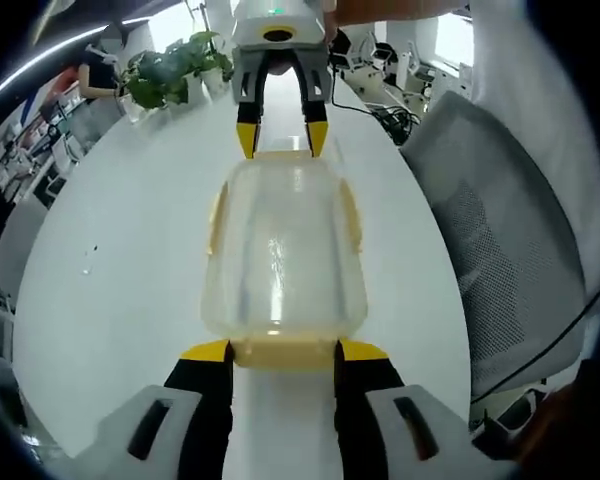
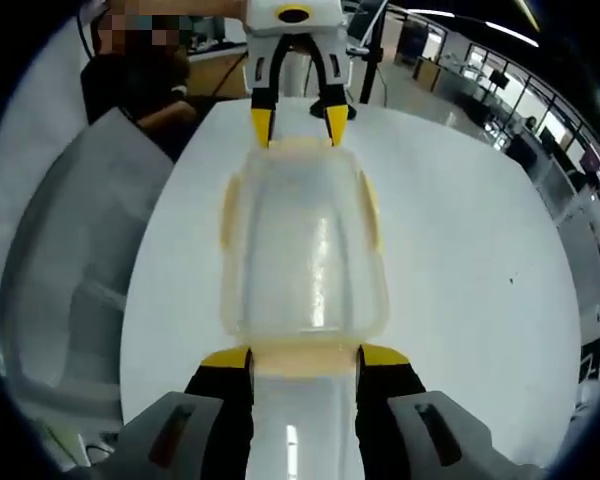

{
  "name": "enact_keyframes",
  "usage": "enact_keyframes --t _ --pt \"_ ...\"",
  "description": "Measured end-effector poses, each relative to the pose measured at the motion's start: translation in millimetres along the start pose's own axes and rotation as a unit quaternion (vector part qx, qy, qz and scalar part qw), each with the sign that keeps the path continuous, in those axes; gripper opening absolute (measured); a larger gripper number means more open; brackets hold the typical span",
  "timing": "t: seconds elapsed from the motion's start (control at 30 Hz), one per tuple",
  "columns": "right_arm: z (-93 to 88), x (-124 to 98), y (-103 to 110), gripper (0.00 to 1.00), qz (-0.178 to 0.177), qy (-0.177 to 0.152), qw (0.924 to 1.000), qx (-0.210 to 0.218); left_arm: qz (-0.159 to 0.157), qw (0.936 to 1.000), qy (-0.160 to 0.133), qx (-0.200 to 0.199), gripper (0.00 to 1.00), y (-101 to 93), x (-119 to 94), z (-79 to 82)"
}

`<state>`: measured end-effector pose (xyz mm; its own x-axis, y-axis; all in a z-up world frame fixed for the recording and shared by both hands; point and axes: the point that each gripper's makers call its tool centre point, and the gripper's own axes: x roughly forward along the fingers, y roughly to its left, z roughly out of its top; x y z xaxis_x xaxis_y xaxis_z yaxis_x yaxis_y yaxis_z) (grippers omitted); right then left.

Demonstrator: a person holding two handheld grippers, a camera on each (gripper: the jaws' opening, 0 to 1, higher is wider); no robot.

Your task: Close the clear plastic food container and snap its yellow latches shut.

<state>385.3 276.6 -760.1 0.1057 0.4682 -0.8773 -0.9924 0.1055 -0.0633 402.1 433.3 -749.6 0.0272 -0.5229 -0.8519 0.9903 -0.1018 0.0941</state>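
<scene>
- Container point(image 1: 283, 255): clear plastic, lid seated on top, laid lengthwise on the white table point(image 1: 130, 270), set between the two grippers. Seen also in the right gripper view point(image 2: 302, 250).
- Latches: yellow. Side latches point(image 1: 351, 215) are seen lying along both long sides of the container; whether they are snapped down cannot be told. An end latch point(image 1: 283, 352) is seen at the near end in the left gripper view, and another point(image 2: 302, 355) at the near end in the right gripper view.
- Left gripper point(image 1: 283, 350): jaws spread wide, yellow tips set at either corner of the container's near end, with the end latch between them. Contact with the latch cannot be confirmed. Nothing is clasped.
- Right gripper point(image 2: 302, 357): jaws likewise parted, tips placed at the corners of the opposite end of the container. It is seen across the container in the left gripper view point(image 1: 282, 140), tips just at the far end.
- Table: round, white; the container is placed toward the edge nearest the chair.
- Chair point(image 1: 500, 260): grey mesh back, just beside the table edge.
- Plants point(image 1: 175, 70): green, potted, at the far edge of the table, well apart from the container.
</scene>
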Motion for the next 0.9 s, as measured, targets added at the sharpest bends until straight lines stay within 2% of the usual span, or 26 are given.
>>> enact_keyframes --t 0.9 --pt "-46.5 -31.6 5.0 0.38 -0.003 0.008 0.9999 0.006 -0.002 1.0 -0.008 0.005 0.38 -3.7 20.5 52.6"
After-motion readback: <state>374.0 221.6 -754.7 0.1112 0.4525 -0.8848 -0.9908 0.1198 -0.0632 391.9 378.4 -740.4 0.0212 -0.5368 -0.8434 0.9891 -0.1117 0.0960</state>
